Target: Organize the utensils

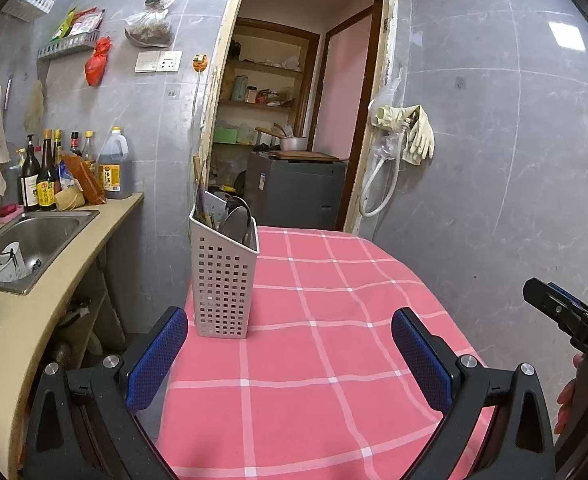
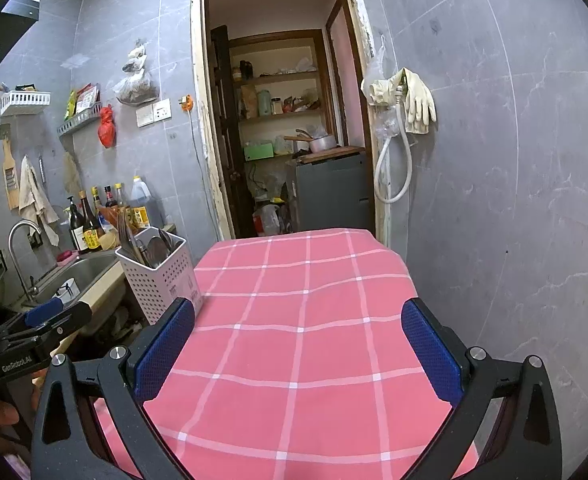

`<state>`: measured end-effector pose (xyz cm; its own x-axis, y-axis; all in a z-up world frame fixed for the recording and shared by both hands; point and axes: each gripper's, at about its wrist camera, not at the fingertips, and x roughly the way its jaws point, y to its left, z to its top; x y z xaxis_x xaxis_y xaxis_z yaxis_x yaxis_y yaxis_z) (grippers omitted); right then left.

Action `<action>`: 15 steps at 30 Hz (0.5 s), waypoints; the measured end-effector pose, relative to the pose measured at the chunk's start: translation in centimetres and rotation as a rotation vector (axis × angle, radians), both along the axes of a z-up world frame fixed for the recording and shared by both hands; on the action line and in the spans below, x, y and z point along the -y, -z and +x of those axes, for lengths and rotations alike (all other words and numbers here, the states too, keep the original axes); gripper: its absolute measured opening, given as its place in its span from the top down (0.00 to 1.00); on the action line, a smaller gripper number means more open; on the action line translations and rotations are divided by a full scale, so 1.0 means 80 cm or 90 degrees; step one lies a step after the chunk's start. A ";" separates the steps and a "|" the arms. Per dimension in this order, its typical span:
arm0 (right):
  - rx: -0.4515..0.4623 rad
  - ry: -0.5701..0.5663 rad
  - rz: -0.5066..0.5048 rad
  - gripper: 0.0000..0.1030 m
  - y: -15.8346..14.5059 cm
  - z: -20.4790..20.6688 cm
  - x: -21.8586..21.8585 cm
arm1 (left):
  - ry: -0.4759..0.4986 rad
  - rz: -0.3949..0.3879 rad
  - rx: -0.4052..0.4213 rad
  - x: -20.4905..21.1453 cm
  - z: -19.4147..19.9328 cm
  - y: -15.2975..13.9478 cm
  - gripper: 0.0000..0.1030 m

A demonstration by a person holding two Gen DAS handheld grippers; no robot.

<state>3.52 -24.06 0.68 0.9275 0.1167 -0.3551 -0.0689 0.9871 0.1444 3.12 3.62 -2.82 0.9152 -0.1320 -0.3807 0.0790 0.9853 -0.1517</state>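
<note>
Now we are holding both tools over the near part of the worktop [image 1: 334, 360], which is covered in a pink checked cloth, and neither one is carrying anything. Our left tool [image 1: 289, 356] is standing wide, its blue pads [image 1: 157, 360] spread well apart with only cloth showing between them. Our right tool [image 2: 298, 352] is spread just as wide and is equally empty.

What matters for the coming move is where the utensil basket [image 1: 223, 280] is sitting: upright at the left edge of the worktop, toward the far-left corner, right beside the gap that separates the worktop from the sink counter [image 1: 53, 280]. From our left tool it is lying almost straight ahead and only a little to the left, near the left pad. From our right tool the same basket [image 2: 161, 280] is lying well off to the left, past the left pad, so we are judging the left tool to be the nearer one.

Spoons [image 1: 235, 216] and what look like chopsticks [image 1: 203, 208] are already standing inside it, their long axes running up and leaning slightly. We are seeing no loose utensils on the cloth, so we are judging the sorting to be close to finished, or the remaining pieces to be lying out of view
</note>
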 end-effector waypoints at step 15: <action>-0.001 0.002 0.000 0.01 0.000 -0.001 -0.003 | 0.002 0.004 -0.001 -0.001 0.000 0.001 0.00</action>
<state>3.43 -23.82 0.64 0.9274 0.1140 -0.3562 -0.0659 0.9873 0.1445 3.13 3.67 -2.92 0.9143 -0.1320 -0.3830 0.0811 0.9859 -0.1462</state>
